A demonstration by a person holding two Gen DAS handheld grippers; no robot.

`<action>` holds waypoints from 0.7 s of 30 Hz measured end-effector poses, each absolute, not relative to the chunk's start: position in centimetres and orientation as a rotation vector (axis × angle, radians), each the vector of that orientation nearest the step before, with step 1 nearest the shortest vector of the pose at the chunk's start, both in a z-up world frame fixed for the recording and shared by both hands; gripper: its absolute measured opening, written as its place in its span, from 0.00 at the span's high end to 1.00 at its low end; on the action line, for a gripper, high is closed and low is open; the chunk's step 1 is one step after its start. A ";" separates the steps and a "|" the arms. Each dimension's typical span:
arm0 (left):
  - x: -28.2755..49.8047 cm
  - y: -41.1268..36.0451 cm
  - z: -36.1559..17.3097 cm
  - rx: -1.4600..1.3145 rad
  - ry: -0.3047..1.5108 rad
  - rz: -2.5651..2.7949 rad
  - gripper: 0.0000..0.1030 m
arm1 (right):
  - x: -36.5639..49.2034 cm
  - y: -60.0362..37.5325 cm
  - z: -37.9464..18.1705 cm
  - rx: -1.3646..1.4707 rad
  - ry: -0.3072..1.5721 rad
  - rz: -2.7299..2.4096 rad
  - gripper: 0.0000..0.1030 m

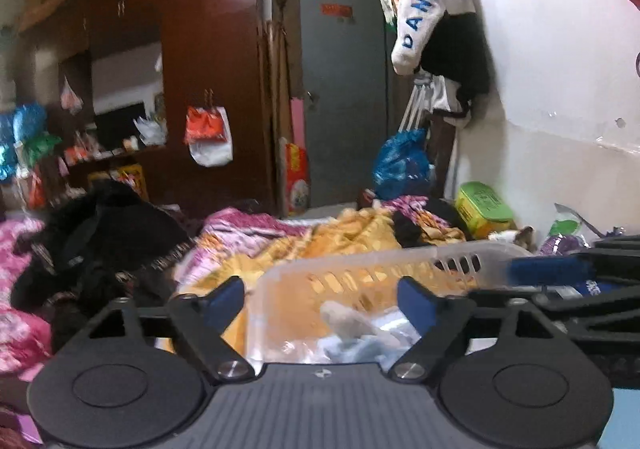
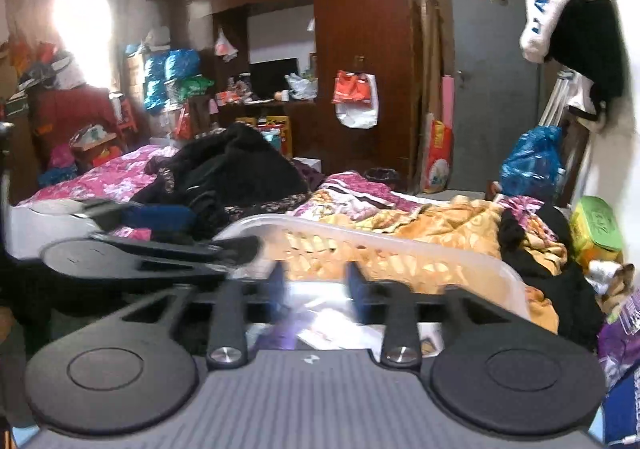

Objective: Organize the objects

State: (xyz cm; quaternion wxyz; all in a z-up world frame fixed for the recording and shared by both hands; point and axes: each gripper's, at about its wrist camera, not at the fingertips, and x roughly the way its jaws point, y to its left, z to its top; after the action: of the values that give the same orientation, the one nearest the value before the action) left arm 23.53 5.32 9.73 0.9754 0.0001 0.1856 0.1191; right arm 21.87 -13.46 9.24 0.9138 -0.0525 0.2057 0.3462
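A: Left gripper [image 1: 320,299] — jaws spread wide, nothing gripped. Blue pads stand on either side of the near end of the translucent slotted basket [image 1: 360,269], not pressing on it.

B: Right gripper [image 2: 316,285] — jaws part open, blurred. Pads apart, nothing between them that I can make out. It hangs over the same basket [image 2: 400,245].

A: Basket sits on the orange patterned blanket [image 1: 352,229] on the bed. Inside it, a pale grey-white lump [image 1: 348,323] and light blue stuff, too blurred to name.

B: From my side, white papers or packets [image 2: 332,329] in the basket bottom. Black clothing heap [image 2: 236,169] lies behind, on the pink floral bedspread [image 2: 104,177].
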 end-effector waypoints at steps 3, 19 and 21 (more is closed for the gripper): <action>21.9 5.2 11.5 0.002 0.317 0.237 0.12 | 20.8 -15.7 10.0 -0.075 0.378 0.705 0.13; 11.4 0.5 11.5 0.043 0.245 0.114 0.00 | 8.1 -23.5 13.5 -0.054 0.209 0.413 0.00; 10.9 0.9 11.1 0.021 0.282 0.096 0.00 | 8.2 -23.8 12.5 -0.060 0.252 0.462 0.00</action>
State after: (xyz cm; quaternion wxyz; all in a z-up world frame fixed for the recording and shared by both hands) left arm 10.87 0.91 11.05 0.9889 0.0103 0.1403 0.0478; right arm 8.19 -23.75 12.53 0.9652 -0.0298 0.1246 0.2281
